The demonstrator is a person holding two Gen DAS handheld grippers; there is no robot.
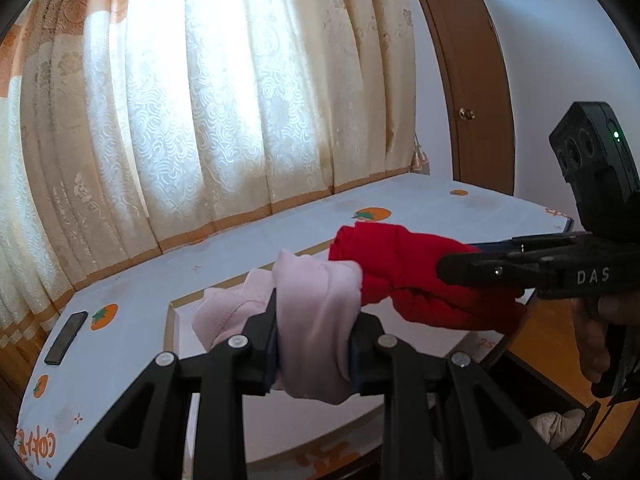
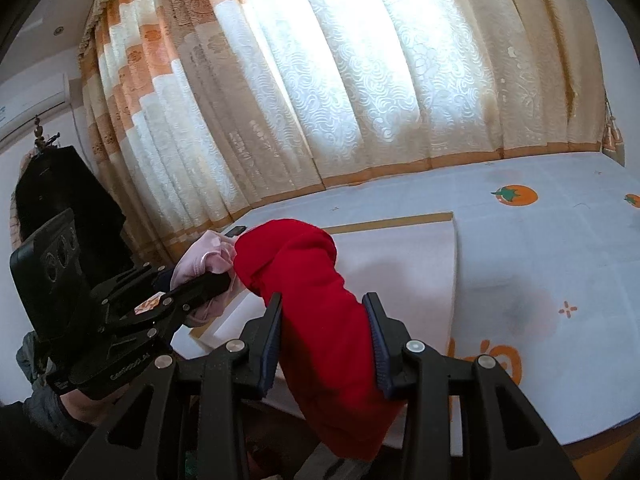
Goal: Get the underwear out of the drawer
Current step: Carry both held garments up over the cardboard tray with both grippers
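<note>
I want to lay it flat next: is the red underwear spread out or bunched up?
Bunched up. The red underwear is a rolled wad pinched in the right tool, held above the tabletop.

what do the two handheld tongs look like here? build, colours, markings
Both tongs, left and right, are matte black plastic scissor linkages with silver pivot rivets and dark blue ribbed pads. Each carries a black camera box showing round lenses, a green LED, and white lettering on the body. A dark sleeve shows.

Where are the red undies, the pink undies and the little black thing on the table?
red underwear (image 2: 324,320): right wrist view, middle fold.
pink underwear (image 1: 316,312): left wrist view, bunched middle.
black object (image 1: 66,338): left wrist view, flat top.
</note>
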